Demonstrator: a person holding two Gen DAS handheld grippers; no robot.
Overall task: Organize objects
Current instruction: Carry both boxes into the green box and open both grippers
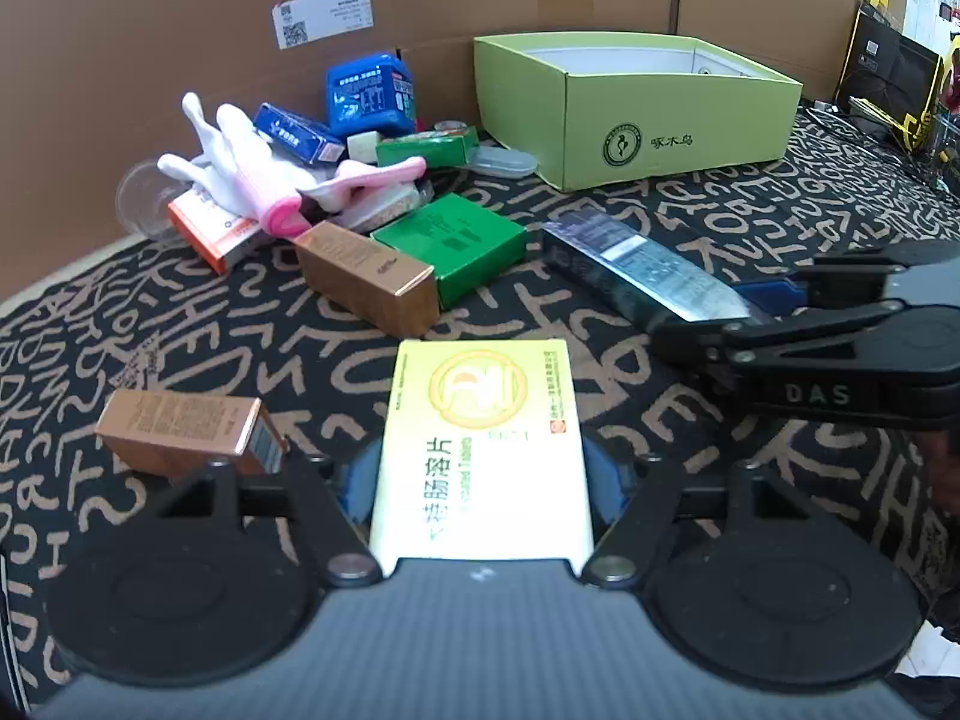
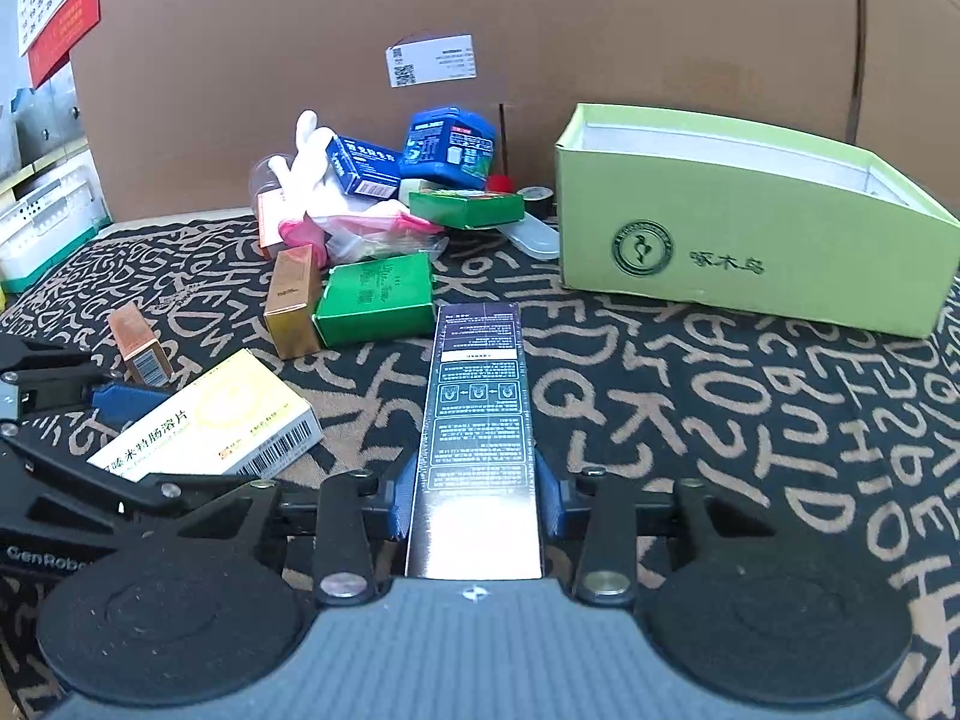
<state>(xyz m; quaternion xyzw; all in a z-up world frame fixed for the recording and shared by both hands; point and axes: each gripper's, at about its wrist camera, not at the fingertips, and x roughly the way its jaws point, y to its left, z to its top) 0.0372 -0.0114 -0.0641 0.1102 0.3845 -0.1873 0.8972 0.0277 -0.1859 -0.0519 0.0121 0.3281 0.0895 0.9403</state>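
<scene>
The green box (image 2: pixel 750 240) bears "啄木鸟"; the right gripper's (image 1: pixel 774 300) body reads "DAS".

My left wrist camera sat low over the patterned cloth (image 1: pixel 252 324), angled down and forward toward the cardboard wall (image 1: pixel 180 12). My right wrist camera looked the same way from just beside it, equally close. Both took in the green open box (image 1: pixel 636 102), the heap of packets (image 1: pixel 336 162) and each other's gripper; the far edges were probably too warped to judge
</scene>
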